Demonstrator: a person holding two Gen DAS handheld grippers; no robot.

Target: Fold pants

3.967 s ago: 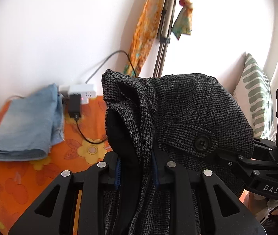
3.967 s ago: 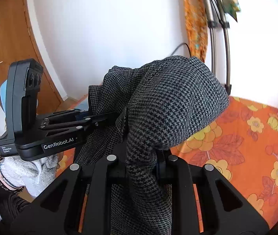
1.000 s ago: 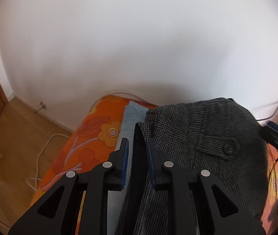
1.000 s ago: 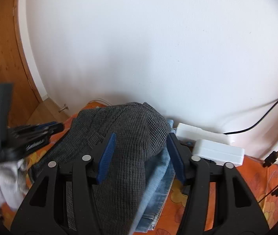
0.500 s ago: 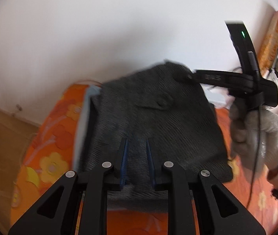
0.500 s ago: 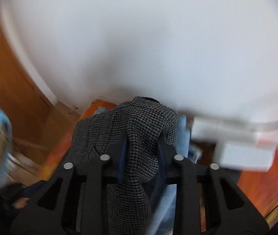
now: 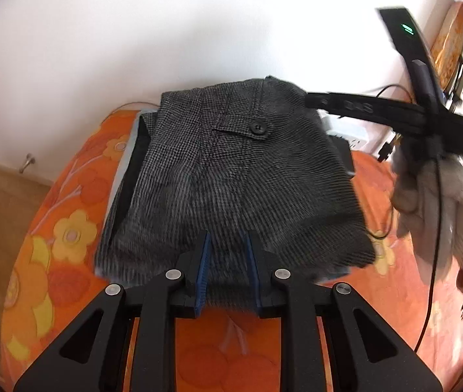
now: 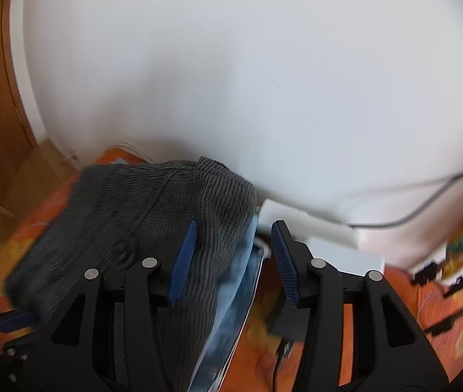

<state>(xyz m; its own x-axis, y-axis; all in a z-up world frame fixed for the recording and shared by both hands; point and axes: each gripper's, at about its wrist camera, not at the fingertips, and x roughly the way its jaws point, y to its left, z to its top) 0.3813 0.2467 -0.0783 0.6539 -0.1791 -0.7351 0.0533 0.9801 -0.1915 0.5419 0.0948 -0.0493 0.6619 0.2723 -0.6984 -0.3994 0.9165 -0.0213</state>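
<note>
Folded grey pants (image 7: 231, 170) are lying atop the jeans (image 8: 234, 294); left gripper (image 7: 226, 274) is nearly closed but pinching nothing, right gripper (image 8: 234, 261) is spreading, releasing; only withdrawal is remaining

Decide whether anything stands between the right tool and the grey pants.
Nothing visible does. The right tool, its jaws just opened, sits directly at the grey pants, whose edge lies between them, unpressed, atop the blue jeans.

Surface: bed (image 7: 78, 202) with orange floral cover.
On it: folded blue jeans (image 8: 234, 281), grey houndstooth pants (image 7: 231, 176) stacked on top; white power strip (image 8: 323, 228) near wall.
</note>
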